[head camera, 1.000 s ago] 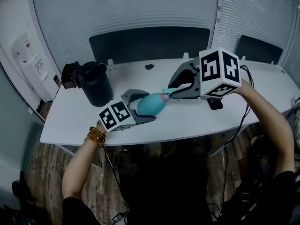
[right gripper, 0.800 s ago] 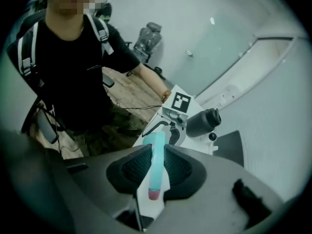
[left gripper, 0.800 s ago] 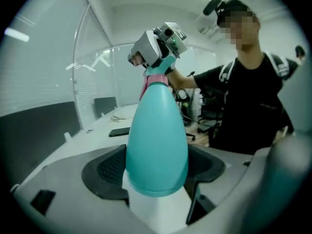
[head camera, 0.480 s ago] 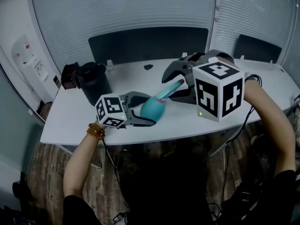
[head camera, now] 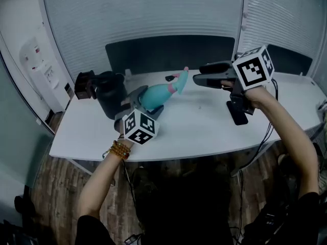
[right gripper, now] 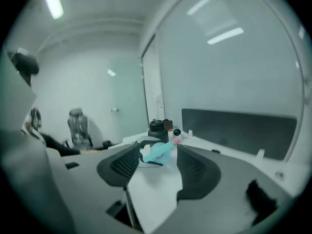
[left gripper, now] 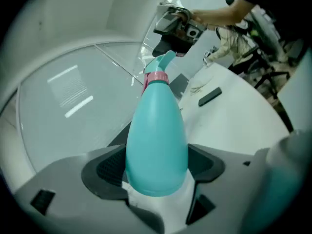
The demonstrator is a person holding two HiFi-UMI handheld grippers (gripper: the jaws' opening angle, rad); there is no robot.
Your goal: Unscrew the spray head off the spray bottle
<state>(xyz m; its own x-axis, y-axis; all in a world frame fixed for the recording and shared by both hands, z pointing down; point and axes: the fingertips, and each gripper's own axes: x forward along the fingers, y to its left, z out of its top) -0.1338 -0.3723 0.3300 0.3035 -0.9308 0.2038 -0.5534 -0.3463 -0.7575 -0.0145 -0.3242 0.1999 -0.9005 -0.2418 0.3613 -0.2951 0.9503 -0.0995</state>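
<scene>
The left gripper (left gripper: 157, 165) is clamping the teal spray bottle (head camera: 156, 93) by its body, tilting the spray head (head camera: 180, 79) upward. The right gripper (right gripper: 156, 165) is opening its jaws wide near the spray head, with nothing between them.

Table (head camera: 199, 129) open between spray bottle (head camera: 156, 94) and phone (head camera: 238, 115) — black bucket (head camera: 110, 98) crowds left.

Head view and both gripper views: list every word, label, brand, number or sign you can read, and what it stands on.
None can be read.
Spray bottle: plain teal, no label showing.
Marker cubes: black-and-white square patterns, no letters or digits.
White dispenser: small red marks, too small to read.
</scene>
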